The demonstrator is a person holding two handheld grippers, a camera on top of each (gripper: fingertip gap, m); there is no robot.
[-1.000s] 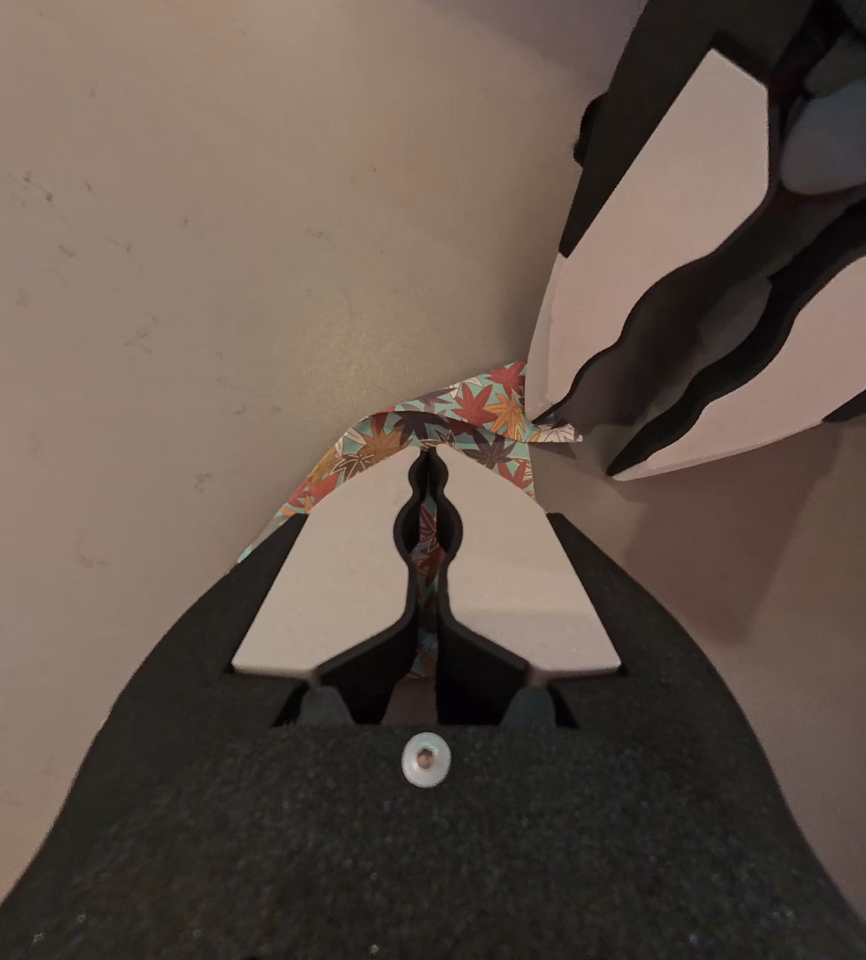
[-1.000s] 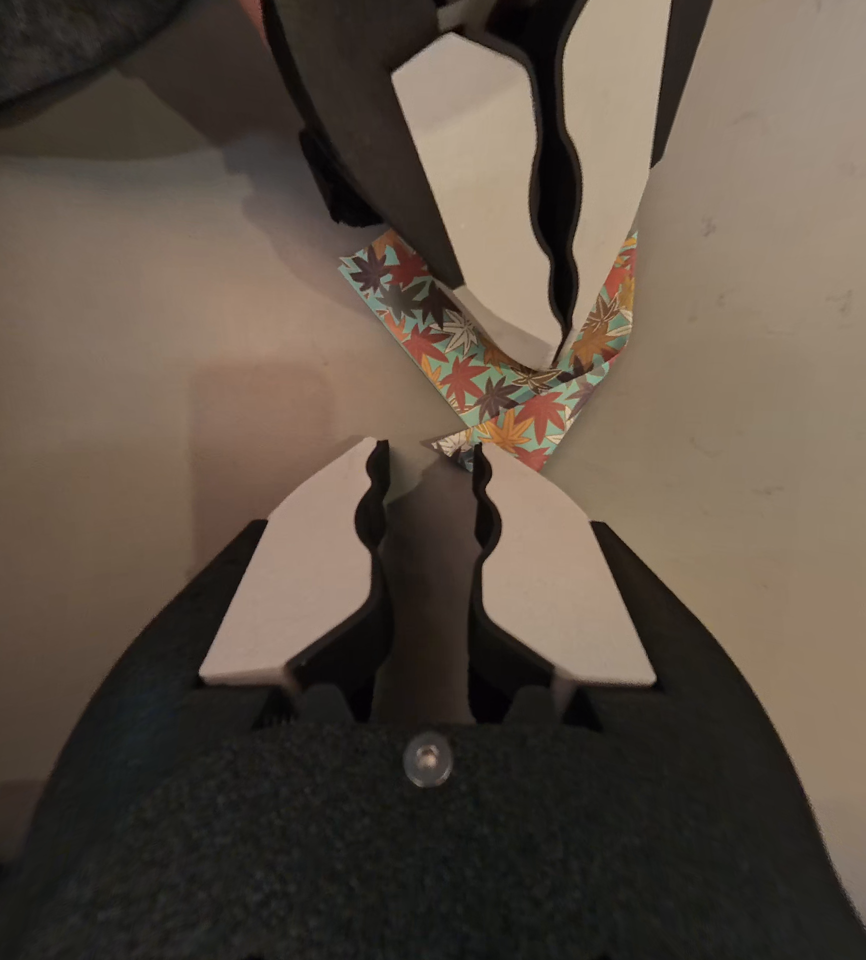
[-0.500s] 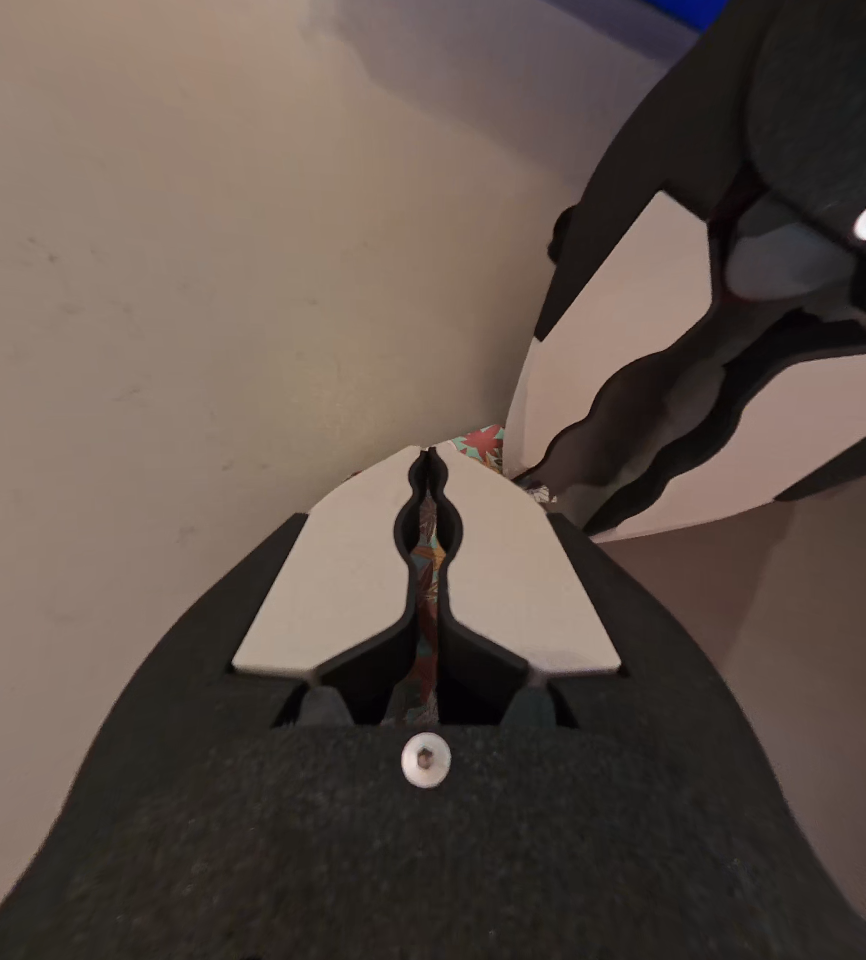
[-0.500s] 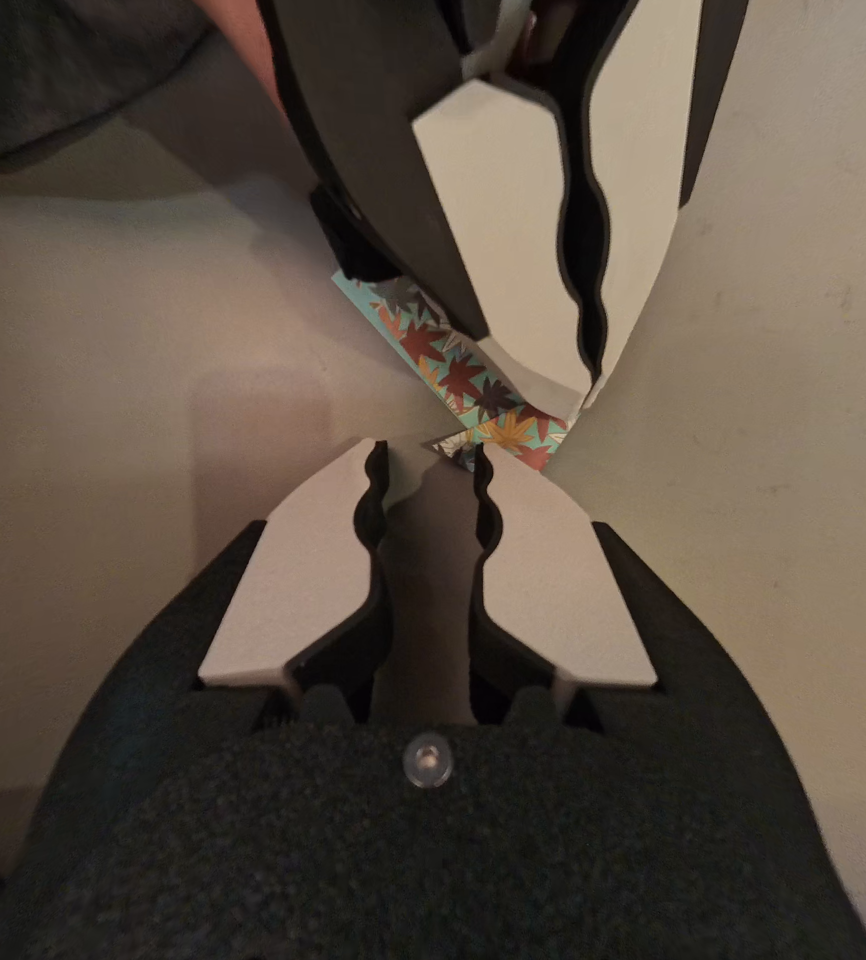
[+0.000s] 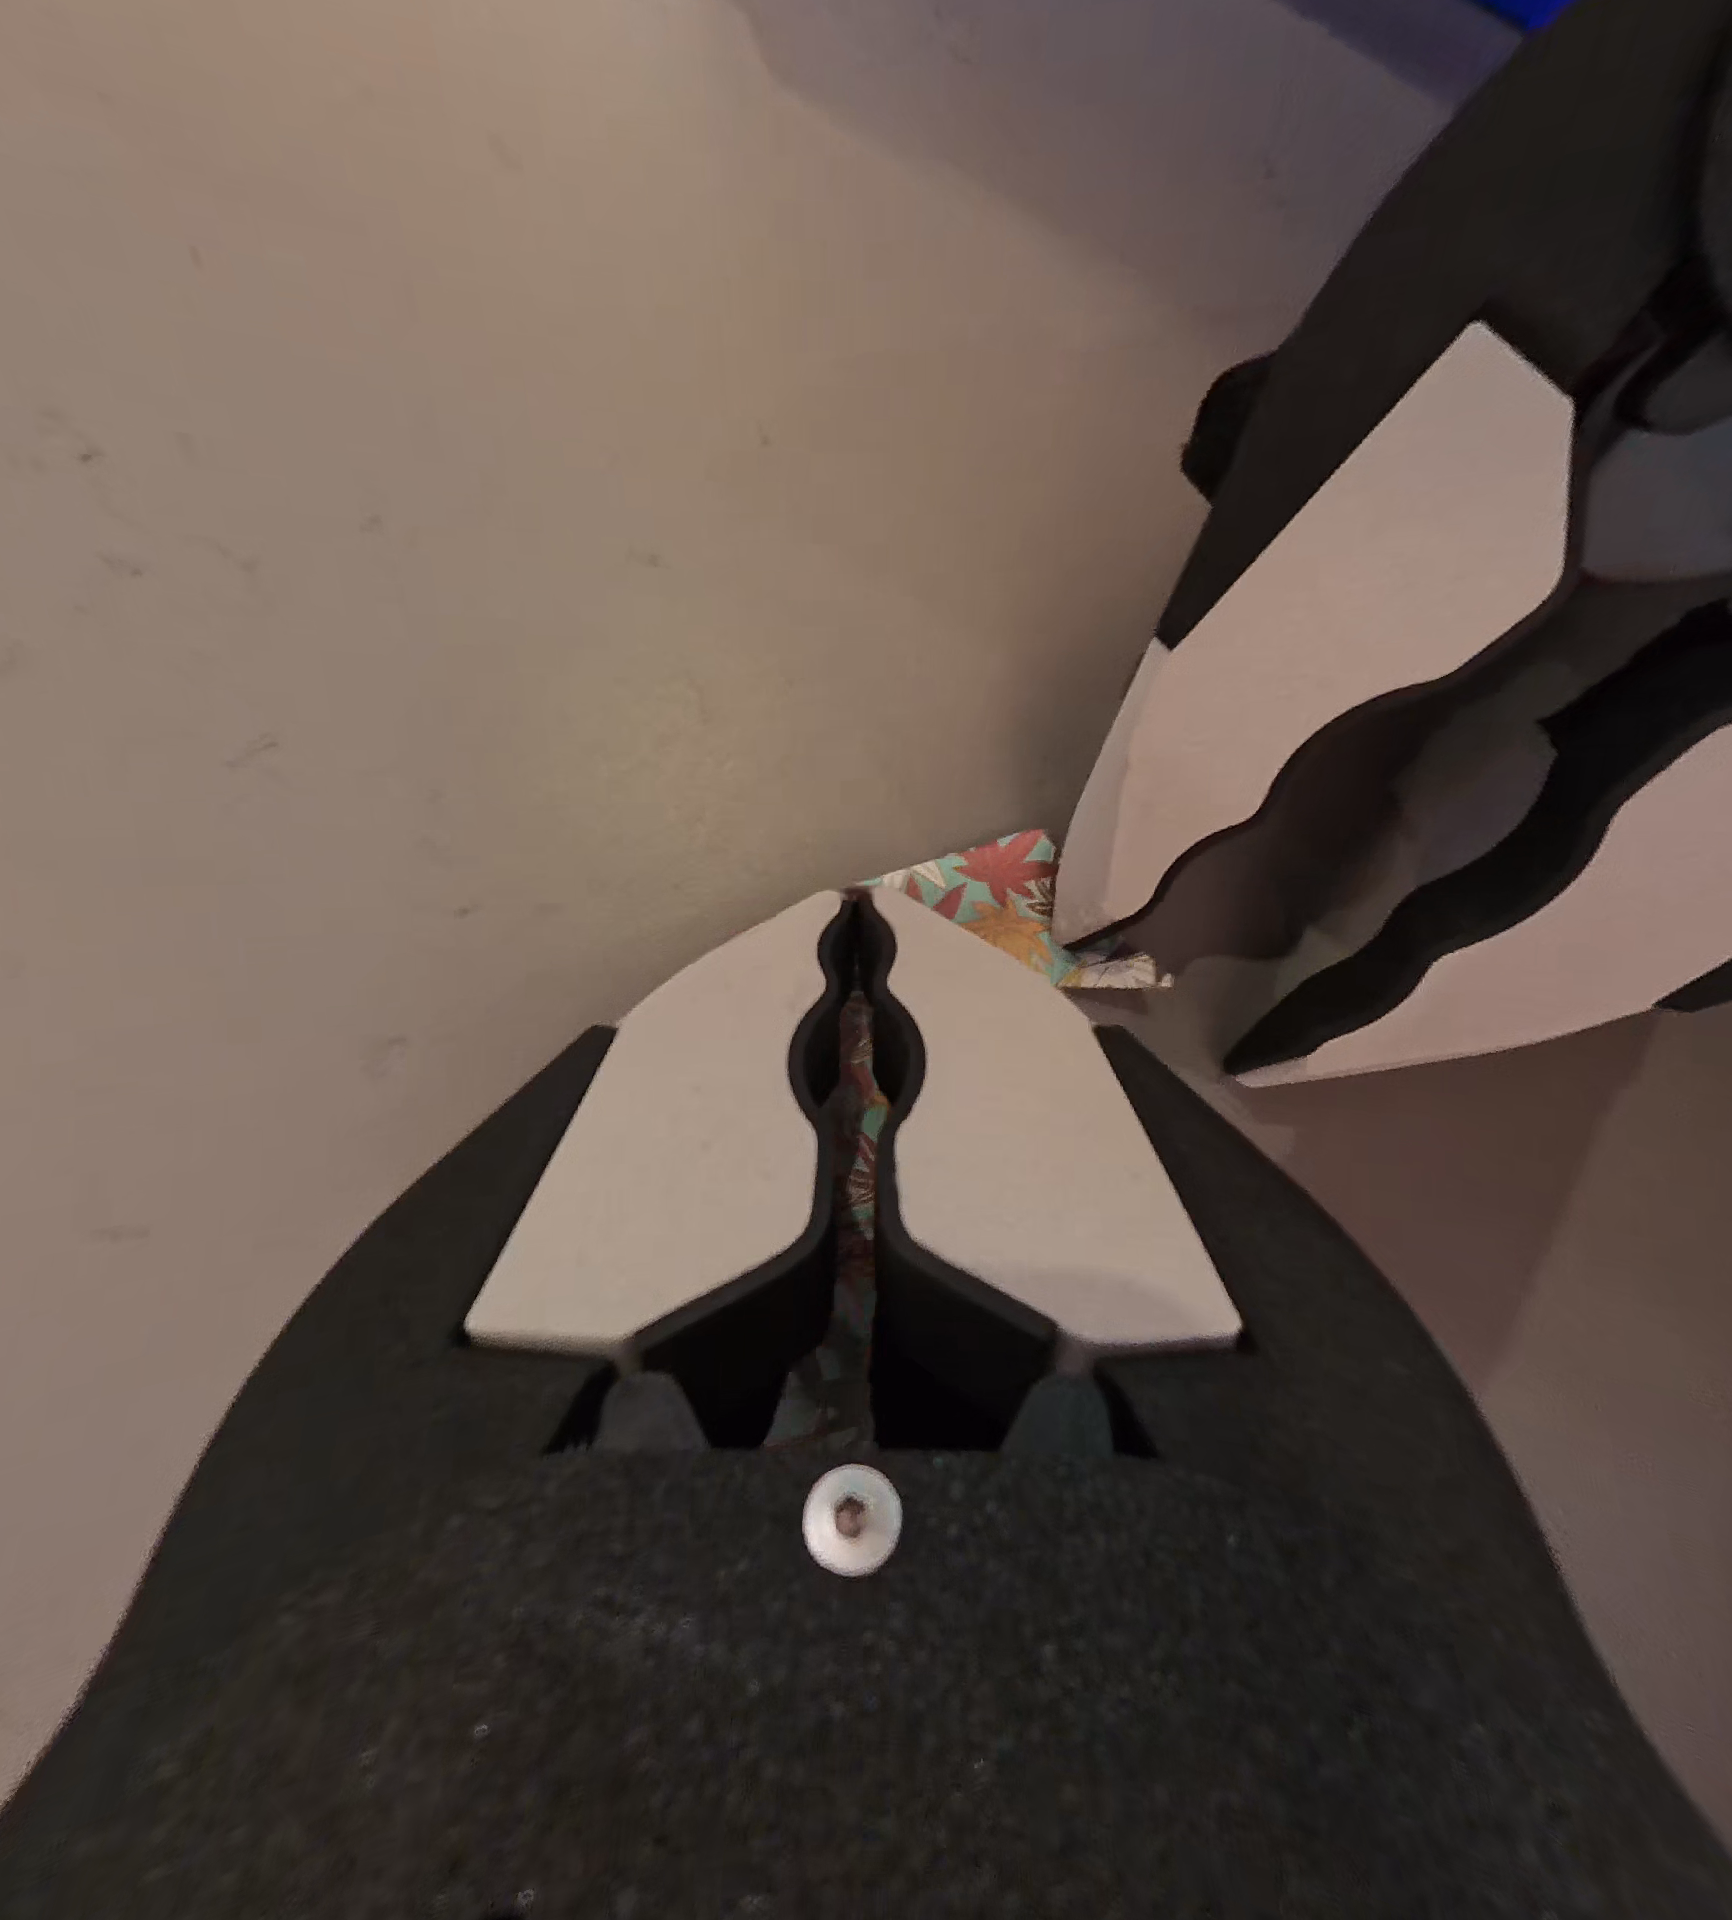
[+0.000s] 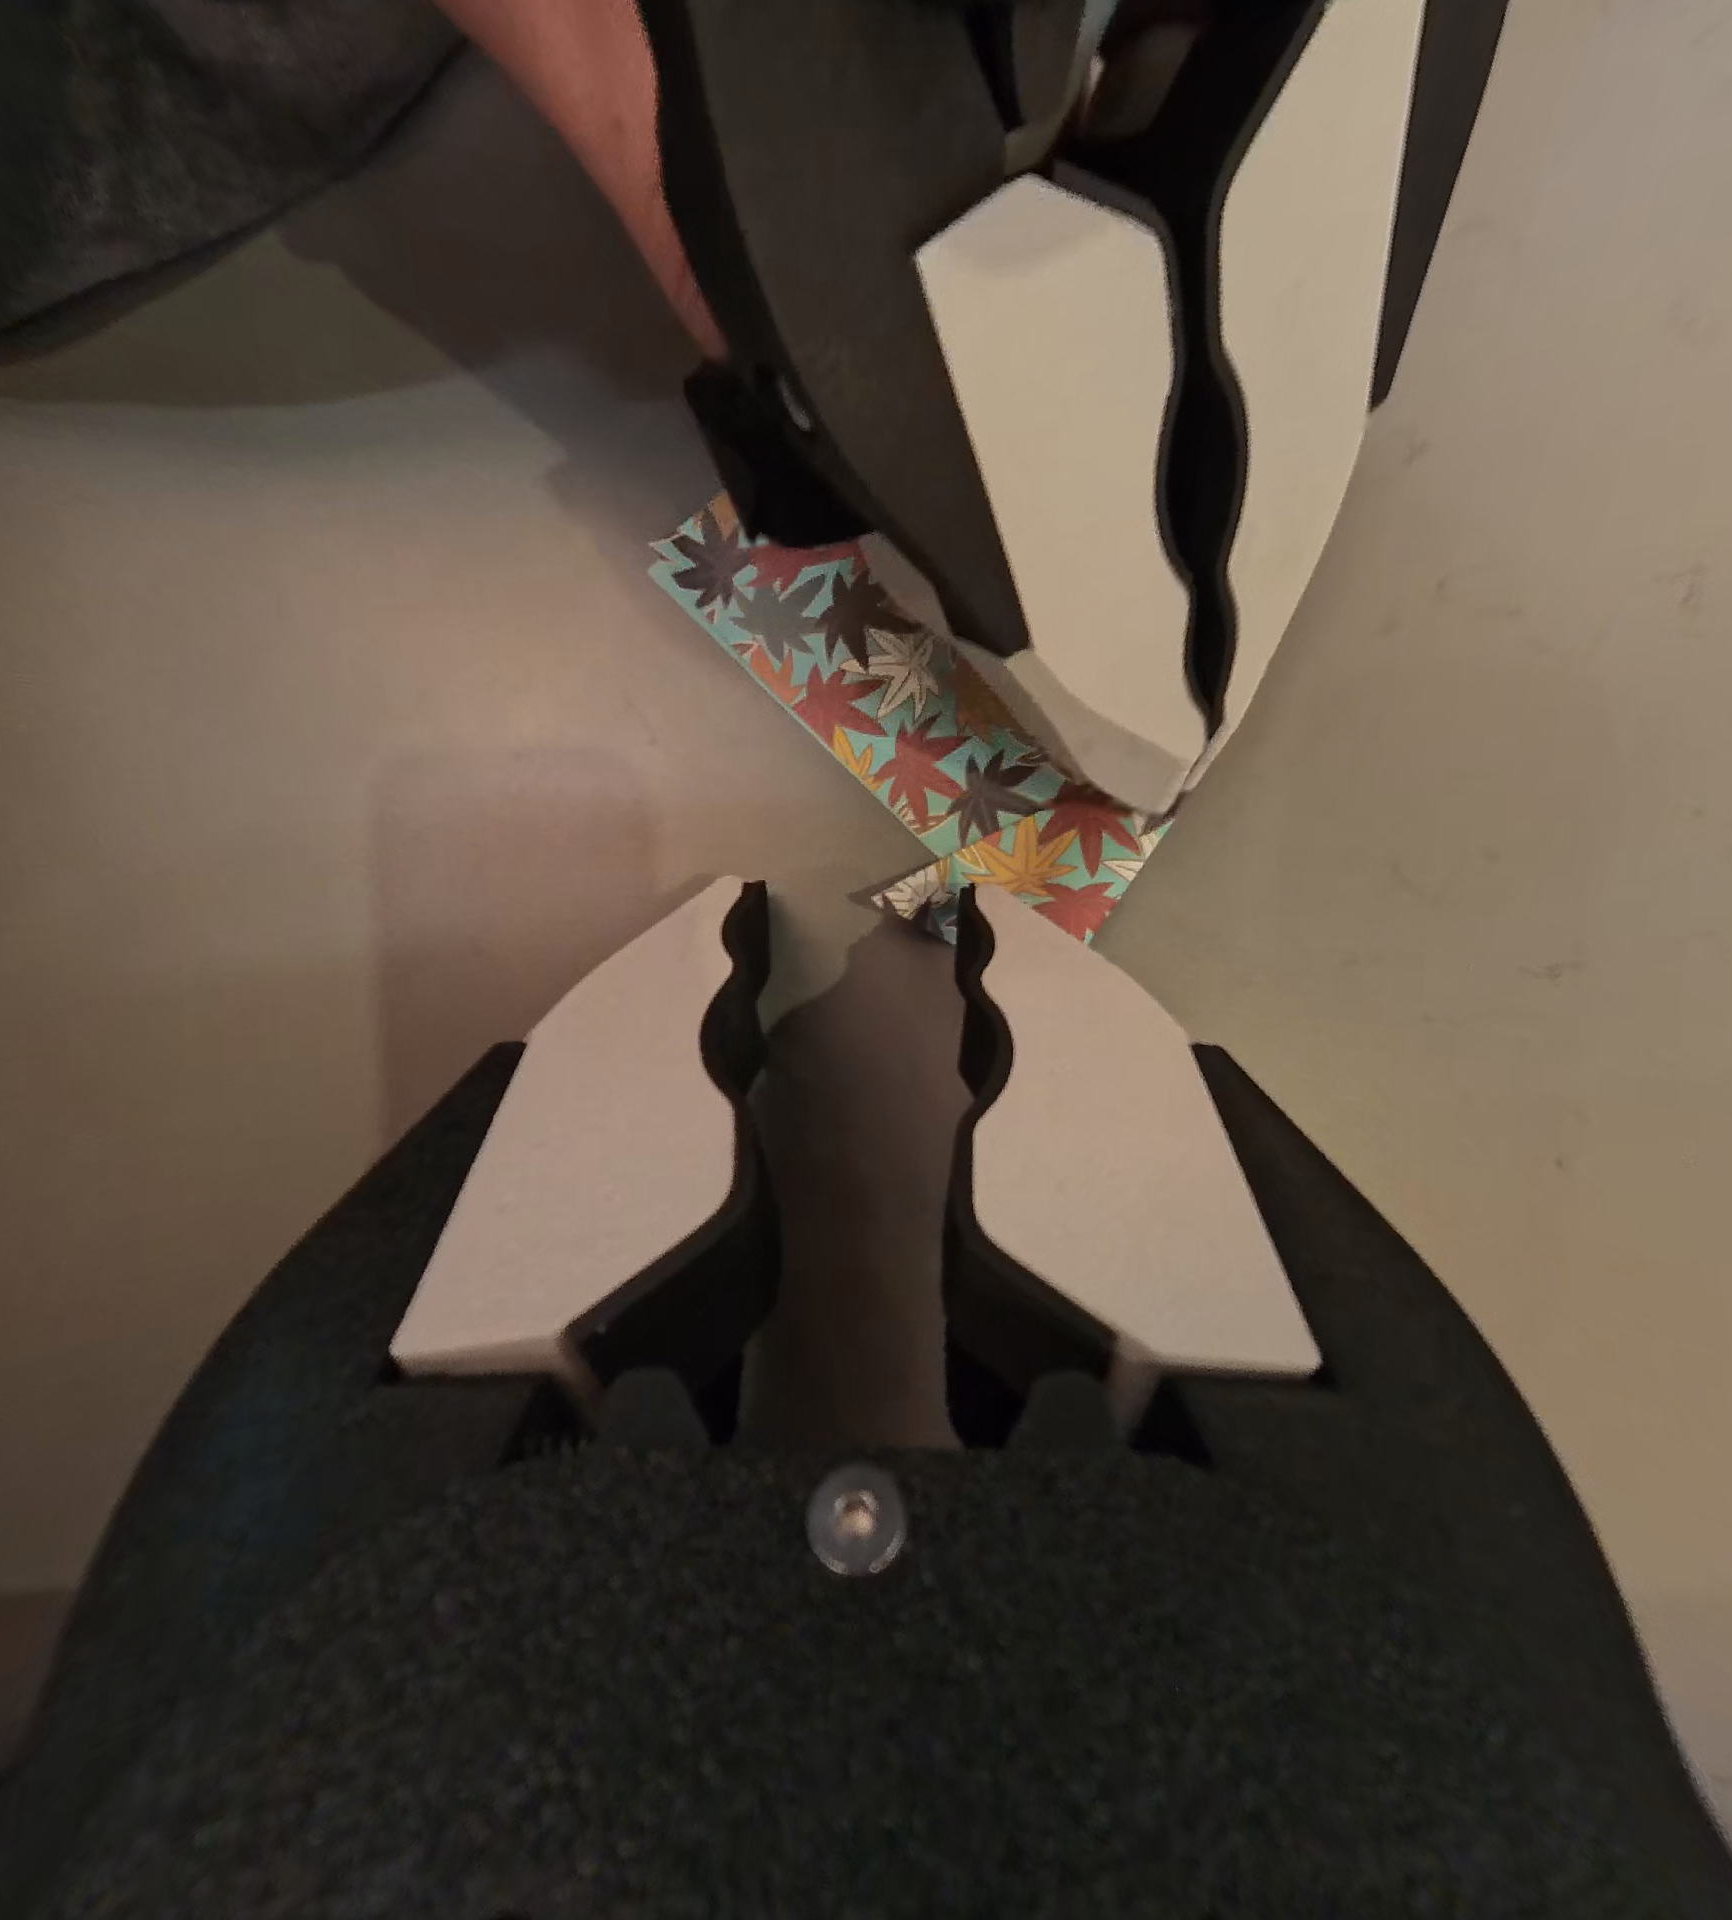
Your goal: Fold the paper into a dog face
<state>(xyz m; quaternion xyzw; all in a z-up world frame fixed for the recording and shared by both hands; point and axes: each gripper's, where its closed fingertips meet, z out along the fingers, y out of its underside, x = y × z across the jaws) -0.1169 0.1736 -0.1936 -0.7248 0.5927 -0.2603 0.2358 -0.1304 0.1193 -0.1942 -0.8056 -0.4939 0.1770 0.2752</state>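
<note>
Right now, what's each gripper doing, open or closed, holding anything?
Left gripper: closed on the leaf-patterned paper.
Right gripper: open, holding nothing, fingers by the paper's corner.

Black felt-textured claw (image 5: 857,914) bodies, pale wavy-edged fingers (image 6: 1101,1143), silver screws (image 5: 851,1519).

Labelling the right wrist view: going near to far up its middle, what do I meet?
Right gripper, open → leaf-patterned paper on the table → left gripper, shut on the paper.

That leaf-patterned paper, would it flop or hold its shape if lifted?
The thin, folded leaf-patterned paper probably flops where unsupported, though its creases likely stiffen it a little. It looks very light, so the shut left claw could drag it across the smooth beige table.
</note>
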